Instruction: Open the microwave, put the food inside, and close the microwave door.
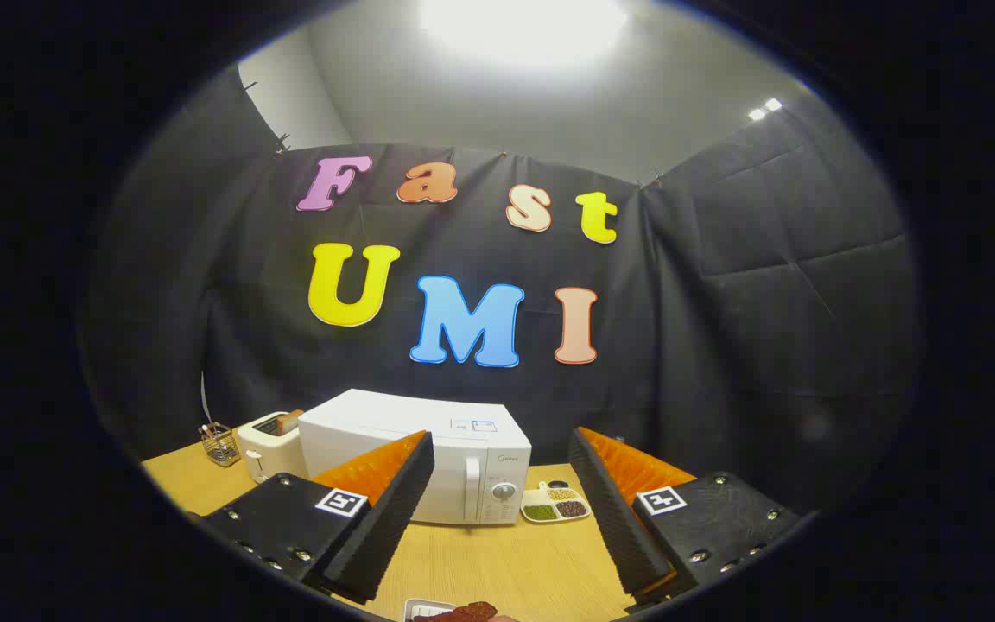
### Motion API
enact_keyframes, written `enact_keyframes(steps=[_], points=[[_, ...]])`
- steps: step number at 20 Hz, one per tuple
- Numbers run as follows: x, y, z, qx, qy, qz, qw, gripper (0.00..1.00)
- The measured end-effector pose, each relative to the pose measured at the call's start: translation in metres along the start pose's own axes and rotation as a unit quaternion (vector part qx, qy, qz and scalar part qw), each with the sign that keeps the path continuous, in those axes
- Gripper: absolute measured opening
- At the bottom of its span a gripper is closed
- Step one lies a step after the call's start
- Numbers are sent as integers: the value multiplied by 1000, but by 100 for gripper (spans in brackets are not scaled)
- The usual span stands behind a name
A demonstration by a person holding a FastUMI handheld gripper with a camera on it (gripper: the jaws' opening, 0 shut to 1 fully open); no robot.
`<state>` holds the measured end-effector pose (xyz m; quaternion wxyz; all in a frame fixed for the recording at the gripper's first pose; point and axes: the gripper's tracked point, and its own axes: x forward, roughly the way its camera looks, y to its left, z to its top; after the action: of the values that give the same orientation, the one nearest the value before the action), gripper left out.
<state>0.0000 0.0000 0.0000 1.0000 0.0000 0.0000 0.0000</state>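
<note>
Beyond the claw [497, 527], on the tabletop [515, 561], the microwave [428, 462] stands with its door shut, so nothing of the task looks done: opening, loading and closing all remain. Food [463, 612] (dark reddish, on a white dish) lies just under the fingers, close to the camera. A toaster [269, 445] sits left of the microwave, a divided plate [556, 504] right of it. Held level and raised, facing the microwave, the claw is spread wide, grasping nothing.
</note>
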Motion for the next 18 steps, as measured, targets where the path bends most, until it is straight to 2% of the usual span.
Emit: enact_keyframes(steps=[13, 18], points=[[0, -10, -3, 15, -2, -17, 1000, 98], [17, -21, -17, 23, 9, -24, 999, 98]])
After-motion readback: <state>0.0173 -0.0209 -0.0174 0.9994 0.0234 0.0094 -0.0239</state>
